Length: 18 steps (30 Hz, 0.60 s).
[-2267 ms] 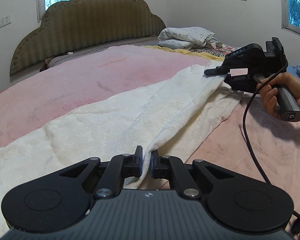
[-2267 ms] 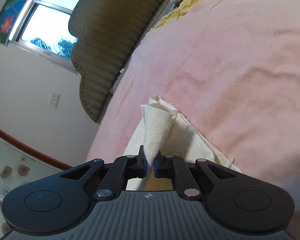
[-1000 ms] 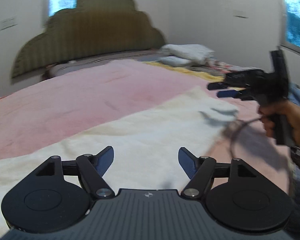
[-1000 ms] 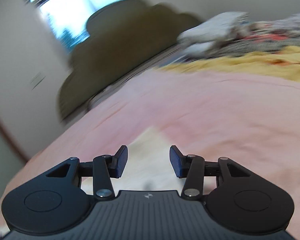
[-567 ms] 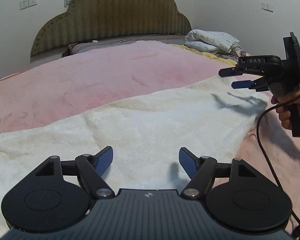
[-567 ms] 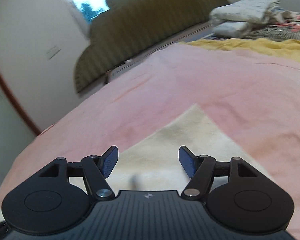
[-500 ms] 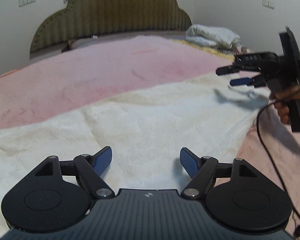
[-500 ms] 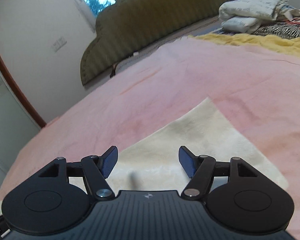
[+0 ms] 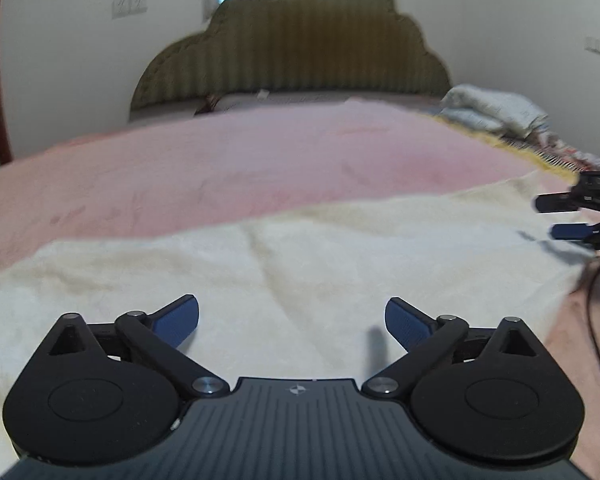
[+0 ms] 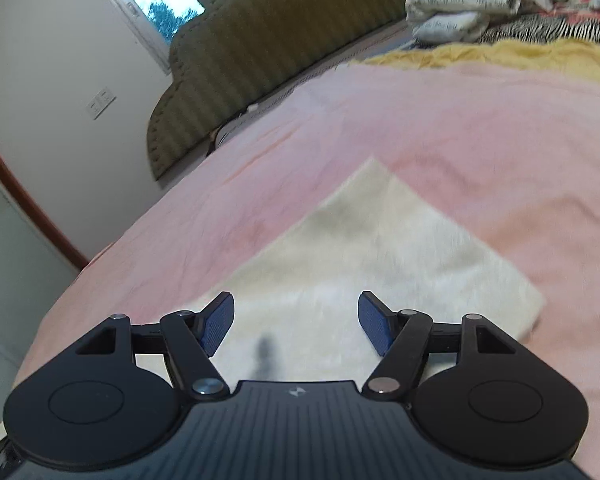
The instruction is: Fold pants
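The cream-white pants (image 9: 320,256) lie flat in a long band across the pink bedspread (image 9: 240,168). My left gripper (image 9: 292,320) is open and empty, just above the near part of the pants. My right gripper (image 10: 296,320) is open and empty above the right end of the pants (image 10: 380,248). It also shows at the right edge of the left wrist view (image 9: 568,216), with its jaws apart over the cloth's end.
An olive padded headboard (image 9: 292,52) stands at the far end of the bed. Folded white bedding (image 10: 468,0) and yellow and striped cloths (image 10: 540,48) lie at the far right. A black cable (image 9: 596,320) hangs at the right.
Both grippers were shut on the pants' edge 2.3 s ago and have let go; the pants now lie flat. Since then both views have swung left, jaws staying open.
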### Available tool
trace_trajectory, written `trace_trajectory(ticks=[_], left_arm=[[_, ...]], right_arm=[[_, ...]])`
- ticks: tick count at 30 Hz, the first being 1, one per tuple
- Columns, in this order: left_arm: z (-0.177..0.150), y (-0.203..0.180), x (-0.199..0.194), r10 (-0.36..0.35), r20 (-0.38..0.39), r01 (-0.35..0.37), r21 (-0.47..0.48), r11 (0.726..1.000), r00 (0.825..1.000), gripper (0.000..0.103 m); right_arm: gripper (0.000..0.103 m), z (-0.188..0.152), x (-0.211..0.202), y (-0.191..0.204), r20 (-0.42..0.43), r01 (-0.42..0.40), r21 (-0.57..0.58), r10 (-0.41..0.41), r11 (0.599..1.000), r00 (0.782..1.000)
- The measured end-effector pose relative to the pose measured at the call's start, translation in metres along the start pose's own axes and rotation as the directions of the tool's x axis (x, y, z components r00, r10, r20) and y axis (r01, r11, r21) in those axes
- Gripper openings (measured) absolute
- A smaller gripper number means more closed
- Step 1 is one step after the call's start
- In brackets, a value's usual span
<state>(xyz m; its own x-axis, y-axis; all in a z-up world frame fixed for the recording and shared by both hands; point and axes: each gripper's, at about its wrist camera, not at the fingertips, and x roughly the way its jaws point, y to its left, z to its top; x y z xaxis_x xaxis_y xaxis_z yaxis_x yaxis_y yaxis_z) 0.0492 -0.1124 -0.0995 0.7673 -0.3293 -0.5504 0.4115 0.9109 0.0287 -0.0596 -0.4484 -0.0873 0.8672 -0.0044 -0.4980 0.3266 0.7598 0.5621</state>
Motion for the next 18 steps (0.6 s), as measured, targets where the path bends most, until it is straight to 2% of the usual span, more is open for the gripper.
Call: trace_trajectory(ticks=[1,5,9,13,16,18], left_arm=[[-0.001,0.001,0.005,0.004,-0.045,-0.004,-0.004,1.0,0.999,0.102],[-0.002,0.003,0.003,0.034,-0.051,-0.035,-0.012,0.999,0.998,0.103],[-0.006,0.012,-0.01,0.16,-0.008,-0.16,-0.093,0.983,0.987,0.103],[-0.009,0.019,-0.018,0.209,-0.033,-0.211,-0.133,0.968,0.977,0.103],[-0.012,0.02,-0.021,0.257,-0.042,-0.26,-0.136,0.956,0.965,0.103],[-0.011,0.021,-0.019,0.26,-0.064,-0.266,-0.132,0.955,0.964,0.103]], right_arm=[[0.068,-0.003,0.0,-0.001,-0.005,0.008,-0.015,-0.008,1.0,1.0],[0.071,-0.004,-0.006,0.004,0.016,0.031,0.006,-0.031,0.999,0.999],[0.071,-0.009,-0.012,0.016,0.026,-0.016,-0.008,0.017,1.0,1.0],[0.071,-0.02,-0.015,0.024,0.006,-0.007,-0.026,0.007,1.0,1.0],[0.071,-0.026,-0.031,0.023,0.051,-0.001,0.004,0.001,1.0,0.999],[0.071,-0.028,-0.046,0.015,0.09,0.015,0.055,-0.019,0.998,0.996]])
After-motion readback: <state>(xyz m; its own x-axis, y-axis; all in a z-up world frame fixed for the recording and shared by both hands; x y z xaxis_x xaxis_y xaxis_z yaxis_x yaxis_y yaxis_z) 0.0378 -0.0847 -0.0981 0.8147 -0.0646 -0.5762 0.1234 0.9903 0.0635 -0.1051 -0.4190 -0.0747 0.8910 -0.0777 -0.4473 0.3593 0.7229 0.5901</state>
